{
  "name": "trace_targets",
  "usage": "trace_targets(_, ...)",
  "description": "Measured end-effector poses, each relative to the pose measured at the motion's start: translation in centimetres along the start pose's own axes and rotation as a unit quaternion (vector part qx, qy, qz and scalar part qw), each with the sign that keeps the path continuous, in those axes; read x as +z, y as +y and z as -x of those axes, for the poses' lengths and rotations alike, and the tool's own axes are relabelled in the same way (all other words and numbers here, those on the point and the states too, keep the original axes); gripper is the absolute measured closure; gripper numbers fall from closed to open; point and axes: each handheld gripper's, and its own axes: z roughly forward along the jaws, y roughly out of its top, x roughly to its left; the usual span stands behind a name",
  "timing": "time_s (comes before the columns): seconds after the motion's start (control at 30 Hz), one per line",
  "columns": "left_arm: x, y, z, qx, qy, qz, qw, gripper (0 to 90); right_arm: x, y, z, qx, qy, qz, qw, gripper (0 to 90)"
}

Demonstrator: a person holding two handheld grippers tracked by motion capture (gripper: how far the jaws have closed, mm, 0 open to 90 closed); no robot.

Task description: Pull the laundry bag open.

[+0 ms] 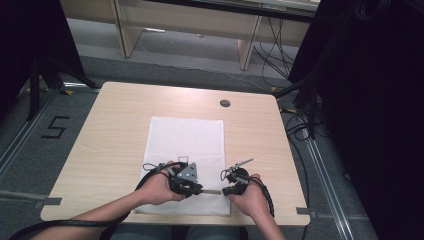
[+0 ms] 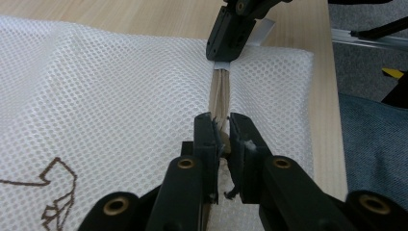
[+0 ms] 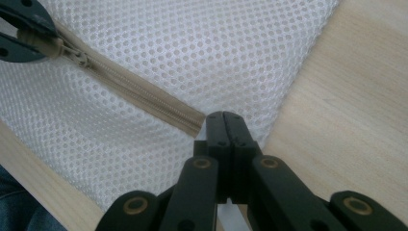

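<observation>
Clearly soft and light, the mesh bag [image 1: 186,145] is clamped at its zipper [image 3: 139,91]: slider end by the left gripper [image 2: 220,126], fabric end by the right gripper [image 3: 225,118].

A mesh bag [image 1: 186,150] lies flat in the middle of the surface [image 1: 110,135], its zipper [image 3: 139,94] along the near edge. The left tongs [image 1: 199,190] and right tongs [image 1: 224,191] meet at that zipper, left and right.

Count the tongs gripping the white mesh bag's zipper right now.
2. The left tongs clamp the beige zipper at its slider, near the white mesh laundry bag's near edge; the right tongs pinch the bag beside the zipper's end.
</observation>
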Motion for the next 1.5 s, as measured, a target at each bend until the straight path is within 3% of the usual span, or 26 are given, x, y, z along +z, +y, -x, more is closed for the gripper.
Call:
trace_targets(0.73,-0.7,-0.4,-0.2,0.000,0.001,0.002,1.0000,81.9,0.0,0.0,0.0,0.000,0.001,0.000,1.0000,90.0)
trace_targets(0.8,-0.8,-0.5,-0.2,-0.005,0.000,0.002,1.0000,81.9,-0.1,0.0,-0.2,0.014,0.004,-0.008,0.9999,90.0)
trace_targets(0.83,-0.8,-0.5,-0.2,-0.004,-0.001,0.002,1.0000,81.9,0.0,0.0,0.1,-0.005,0.002,0.001,1.0000,90.0)
trace_targets(0.9,-0.8,-0.5,-0.3,0.006,0.000,0.000,1.0000,81.9,0.0,0.0,0.0,0.000,0.001,0.000,1.0000,90.0)
trace_targets(0.97,-0.8,-0.5,-0.2,-0.005,-0.001,0.002,1.0000,81.9,0.0,0.0,0.0,0.001,0.000,0.000,1.0000,90.0)
trace_targets(1.13,-0.8,-0.6,-0.2,-0.001,-0.002,0.002,1.0000,81.9,0.0,0.0,-0.1,0.006,0.002,-0.005,1.0000,90.0)
trace_targets(1.17,-0.8,-0.6,-0.2,-0.001,-0.002,0.003,1.0000,81.9,0.1,0.0,0.1,-0.008,0.002,0.001,1.0000,90.0)
trace_targets(1.27,-0.8,-0.7,-0.2,-0.003,-0.002,0.003,1.0000,81.9,0.0,0.0,0.0,0.004,0.001,-0.002,1.0000,90.0)
trace_targets(1.47,-1.1,-0.9,-0.4,0.001,0.001,0.003,1.0000,81.9,0.0,0.0,0.0,-0.001,0.001,0.000,1.0000,90.0)
trace_targets(1.5,-1.1,-1.0,-0.3,-0.008,0.000,0.005,1.0000,81.9,0.1,0.0,0.1,-0.007,0.002,0.001,1.0000,90.0)
